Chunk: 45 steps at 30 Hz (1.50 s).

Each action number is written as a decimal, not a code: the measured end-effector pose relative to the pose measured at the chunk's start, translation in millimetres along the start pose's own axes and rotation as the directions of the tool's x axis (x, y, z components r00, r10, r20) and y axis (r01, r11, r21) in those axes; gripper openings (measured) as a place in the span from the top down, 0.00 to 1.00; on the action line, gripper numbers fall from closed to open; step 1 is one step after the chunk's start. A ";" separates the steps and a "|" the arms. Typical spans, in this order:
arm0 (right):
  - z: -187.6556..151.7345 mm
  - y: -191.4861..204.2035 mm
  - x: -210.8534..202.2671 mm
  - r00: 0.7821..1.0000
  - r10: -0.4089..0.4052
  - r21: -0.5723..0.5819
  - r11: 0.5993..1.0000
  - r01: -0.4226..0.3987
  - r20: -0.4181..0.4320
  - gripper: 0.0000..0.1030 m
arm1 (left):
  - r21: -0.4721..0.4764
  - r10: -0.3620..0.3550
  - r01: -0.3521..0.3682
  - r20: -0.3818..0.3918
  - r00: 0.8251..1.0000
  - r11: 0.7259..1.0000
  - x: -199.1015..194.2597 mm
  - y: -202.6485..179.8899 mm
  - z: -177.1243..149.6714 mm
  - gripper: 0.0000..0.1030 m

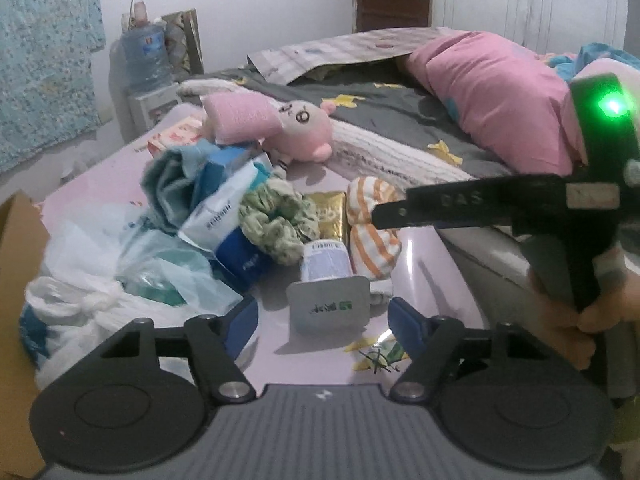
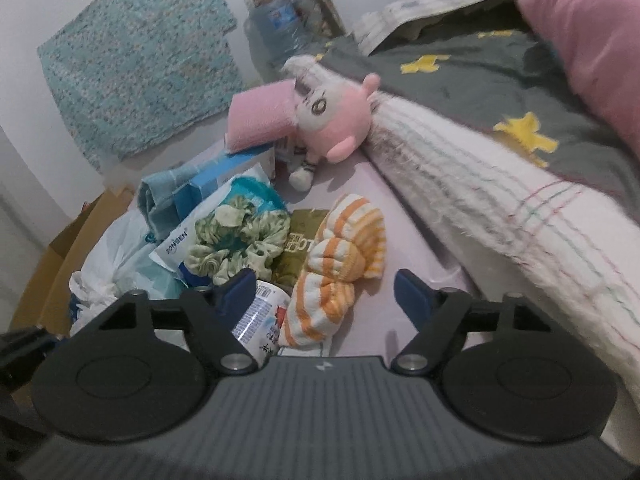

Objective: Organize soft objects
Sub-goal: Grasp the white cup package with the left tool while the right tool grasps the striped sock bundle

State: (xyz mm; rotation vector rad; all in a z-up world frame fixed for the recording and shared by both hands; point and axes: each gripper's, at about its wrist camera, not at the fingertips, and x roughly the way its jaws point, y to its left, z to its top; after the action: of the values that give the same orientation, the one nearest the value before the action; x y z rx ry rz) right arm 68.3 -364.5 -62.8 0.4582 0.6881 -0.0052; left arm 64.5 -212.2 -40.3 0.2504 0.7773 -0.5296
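An orange-striped cloth [image 1: 372, 240] [image 2: 344, 264] lies on the lilac sheet beside a green scrunchie [image 1: 276, 220] [image 2: 236, 240]. A lavender pouch [image 1: 326, 268] [image 2: 260, 320] lies in front of them. My left gripper [image 1: 324, 320] is open, with the pouch's grey end between its blue pads and a gap on both sides. My right gripper [image 2: 324, 296] is open low over the near end of the striped cloth, its pads not pressing it. From the left wrist view its tip [image 1: 386, 213] reaches over that cloth. A pink plush toy [image 1: 304, 120] [image 2: 332, 120] lies farther back.
Plastic bags [image 1: 100, 260], a teal towel [image 1: 168, 184], blue-white packs [image 1: 224, 208] and a gold packet [image 1: 330, 216] crowd the left. A cardboard box [image 2: 60, 256] stands at the left edge. A white knitted blanket [image 2: 480, 184], grey star blanket and pink pillow [image 1: 492, 96] rise on the right.
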 end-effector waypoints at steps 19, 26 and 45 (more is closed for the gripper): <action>-3.9 -30.7 21.4 0.994 0.066 0.130 0.990 -0.054 -0.091 0.72 | -0.003 0.013 -0.013 -0.024 1.000 1.000 48.9 -5.4 -4.2 0.27; -13.0 -44.3 8.9 0.991 0.096 0.157 0.984 -0.080 -0.093 0.72 | 0.004 0.056 -0.056 -0.074 0.996 0.998 77.6 -15.0 -0.6 0.27; -19.2 -54.2 8.0 0.989 0.128 0.213 0.971 -0.111 -0.071 0.71 | -0.044 0.036 -0.041 -0.114 0.993 0.998 71.7 -3.7 38.9 0.40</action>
State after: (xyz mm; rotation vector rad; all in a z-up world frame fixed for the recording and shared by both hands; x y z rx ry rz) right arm 54.4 -404.3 -102.7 0.7052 0.7454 0.0565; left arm 128.3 -256.8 -65.2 0.2538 0.8926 -0.4636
